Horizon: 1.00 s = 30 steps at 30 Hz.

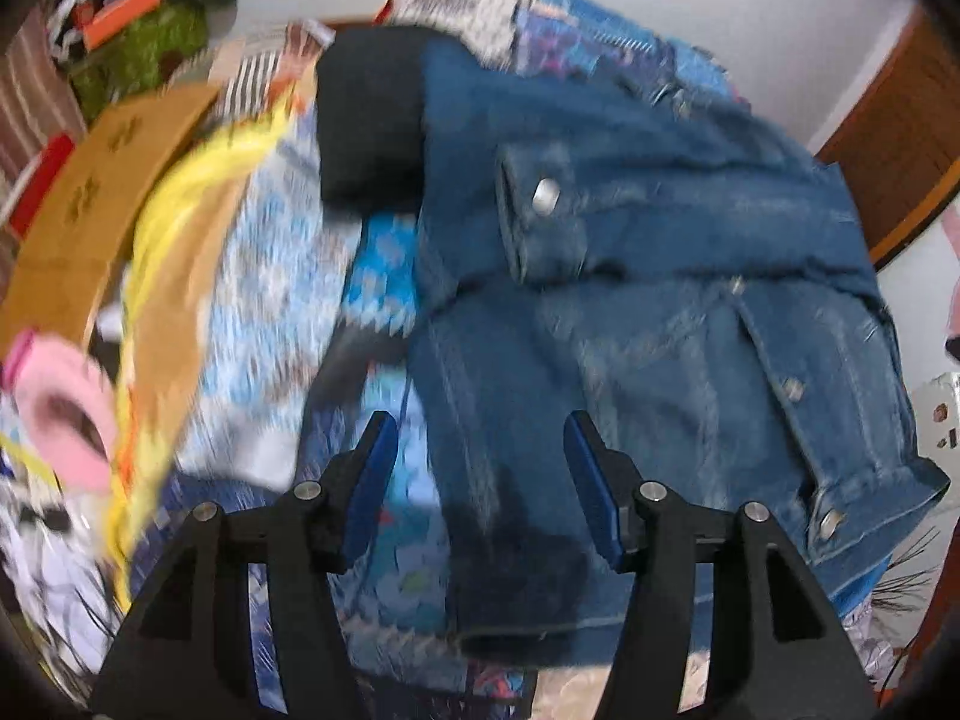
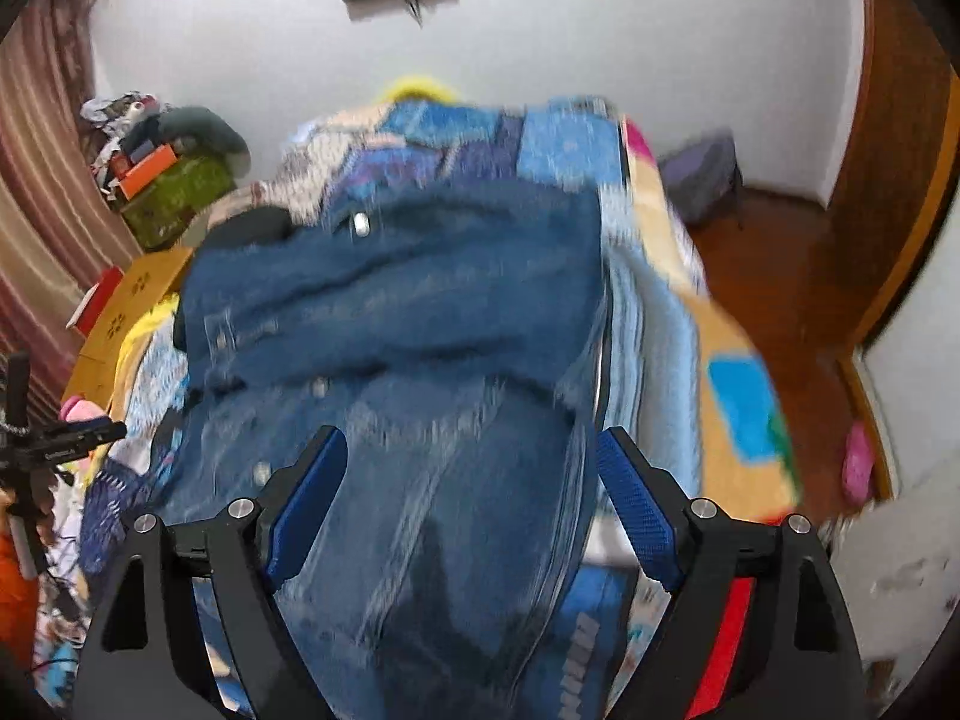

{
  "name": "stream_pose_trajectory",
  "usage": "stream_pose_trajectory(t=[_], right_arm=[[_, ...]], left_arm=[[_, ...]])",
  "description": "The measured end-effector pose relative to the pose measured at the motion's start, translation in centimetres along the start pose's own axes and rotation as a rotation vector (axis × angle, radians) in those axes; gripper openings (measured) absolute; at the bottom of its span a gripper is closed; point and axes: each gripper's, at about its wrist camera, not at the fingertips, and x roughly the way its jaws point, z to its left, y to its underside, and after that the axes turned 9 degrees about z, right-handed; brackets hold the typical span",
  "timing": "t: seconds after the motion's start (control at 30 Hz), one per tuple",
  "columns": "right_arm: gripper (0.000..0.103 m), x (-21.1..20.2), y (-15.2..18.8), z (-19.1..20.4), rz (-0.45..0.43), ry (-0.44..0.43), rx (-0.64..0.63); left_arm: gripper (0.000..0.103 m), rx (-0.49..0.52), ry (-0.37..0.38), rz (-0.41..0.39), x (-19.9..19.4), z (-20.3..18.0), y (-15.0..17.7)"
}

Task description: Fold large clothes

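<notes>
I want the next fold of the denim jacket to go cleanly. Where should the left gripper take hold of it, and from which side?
Probably the near hem corner by the button of the denim jacket, approached from the near edge. There the cloth ends in a flat, free band on the patterned bedspread, thin enough for the jaws. The left gripper hovers open just above that end.

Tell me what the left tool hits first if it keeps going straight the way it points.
Most likely the denim jacket. The left tool is open, and the jacket's lower edge fills the gap ahead of its fingers. The picture is blurred, so how near the cloth is stays unclear.
</notes>
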Motion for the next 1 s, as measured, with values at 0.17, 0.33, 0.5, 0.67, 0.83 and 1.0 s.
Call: stream_pose_trajectory(t=[0.17, 0.33, 0.5, 0.67, 0.83, 1.0], right_arm=[[0.083, 1.7, 2.5, -1.6, 0.111, -0.063, 0.109], [0.083, 2.1, 4.0, -3.0, 0.152, -0.108, 0.199], [0.083, 2.6, 4.7, -3.7, 0.173, -0.148, 0.251], [0.084, 4.1, 4.6, -4.2, 0.206, -0.232, 0.290], [0.076, 4.6, 3.7, -4.0, 0.170, -0.274, 0.299], [0.021, 3.1, 3.1, -3.5, 0.135, -0.341, 0.278]], left_arm=[[0.057, -0.071, 0.061, 0.074, 2.3, 1.8, 2.2], [0.057, -0.125, 0.143, 0.147, 4.5, 2.9, 3.0], [0.057, -0.176, 0.265, 0.225, 7.6, 3.3, 2.9], [0.058, -0.173, 0.348, 0.247, 8.5, 2.9, 2.1], [0.055, -0.186, 0.439, 0.242, 8.9, 2.6, 1.6], [0.023, -0.149, 0.434, 0.196, 7.6, 1.1, 0.8]])
